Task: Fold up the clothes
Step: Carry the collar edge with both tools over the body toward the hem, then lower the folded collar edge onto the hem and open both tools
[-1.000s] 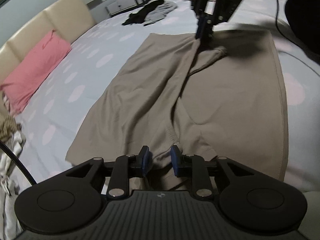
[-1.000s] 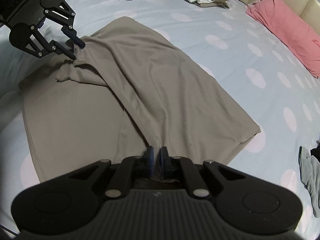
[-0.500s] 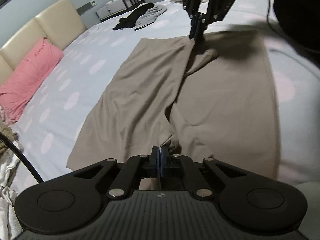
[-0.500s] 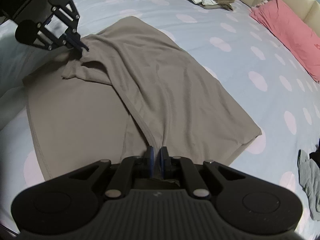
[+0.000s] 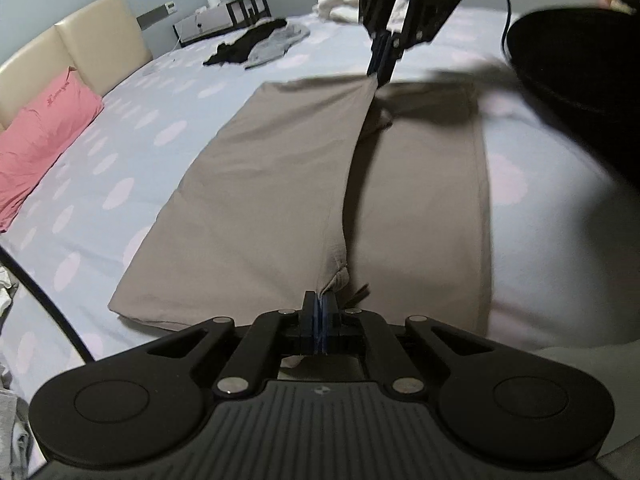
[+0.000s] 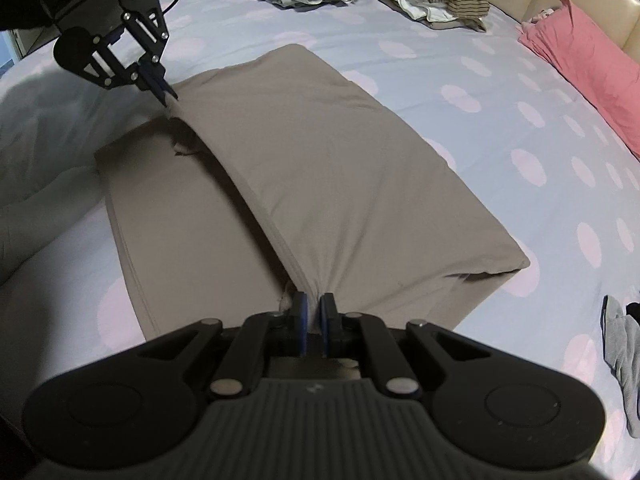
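Cloth point(image 5: 260, 184) — a tan garment — lies spread on the dotted bed point(image 5: 132, 148); left tongs point(image 5: 320, 304) and right tongs point(image 6: 313, 308) each pinch one end of its lifted fold edge, stretched taut between them.

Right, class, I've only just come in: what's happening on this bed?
A person is folding a tan garment on the spotted bedsheet. The left gripper and right gripper are each shut on one end of the same edge, lifting it taut above the layer beneath. The fold is not yet laid down.
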Tool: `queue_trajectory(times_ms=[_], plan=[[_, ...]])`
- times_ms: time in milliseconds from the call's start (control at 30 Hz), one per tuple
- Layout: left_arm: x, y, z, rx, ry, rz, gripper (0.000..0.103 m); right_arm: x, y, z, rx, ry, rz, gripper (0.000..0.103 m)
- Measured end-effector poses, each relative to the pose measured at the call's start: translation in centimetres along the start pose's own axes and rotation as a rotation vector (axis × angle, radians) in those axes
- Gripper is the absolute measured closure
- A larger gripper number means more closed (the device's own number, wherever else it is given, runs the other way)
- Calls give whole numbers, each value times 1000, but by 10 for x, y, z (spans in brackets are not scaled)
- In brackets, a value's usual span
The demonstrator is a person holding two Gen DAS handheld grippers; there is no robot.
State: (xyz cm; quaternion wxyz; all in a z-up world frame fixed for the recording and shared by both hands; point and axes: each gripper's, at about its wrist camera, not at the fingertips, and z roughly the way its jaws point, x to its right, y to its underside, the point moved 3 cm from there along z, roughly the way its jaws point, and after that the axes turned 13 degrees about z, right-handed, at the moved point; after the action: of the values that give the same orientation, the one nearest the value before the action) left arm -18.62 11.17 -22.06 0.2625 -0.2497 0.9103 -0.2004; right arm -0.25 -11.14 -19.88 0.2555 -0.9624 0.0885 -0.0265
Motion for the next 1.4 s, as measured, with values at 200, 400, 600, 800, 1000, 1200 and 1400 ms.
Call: queue_trajectory(times_ms=[200,400,600,800,1000,1200,1400], plan=[[15,-4,24,-56,20,30,102,-8,14,30,-71,58,-61,95],[19,2,10,-88,-7,30,88,5,18,19,-87,-8,70,71],[-2,14,-17,-85,-96,-114,85,51,15,-6,9,17,352,71],[-16,12,1,-91,-127,-262,84,64,25,12,-26,54,565,80],[-9,15,0,-100,-129,-259,84,73,37,10,-54,73,684,101],[-13,19,2,-95,-123,-308,84,87,51,4,-40,50,813,99],[-15,21,-8,-68,-110,-373,84,79,48,9,-72,59,790,82]])
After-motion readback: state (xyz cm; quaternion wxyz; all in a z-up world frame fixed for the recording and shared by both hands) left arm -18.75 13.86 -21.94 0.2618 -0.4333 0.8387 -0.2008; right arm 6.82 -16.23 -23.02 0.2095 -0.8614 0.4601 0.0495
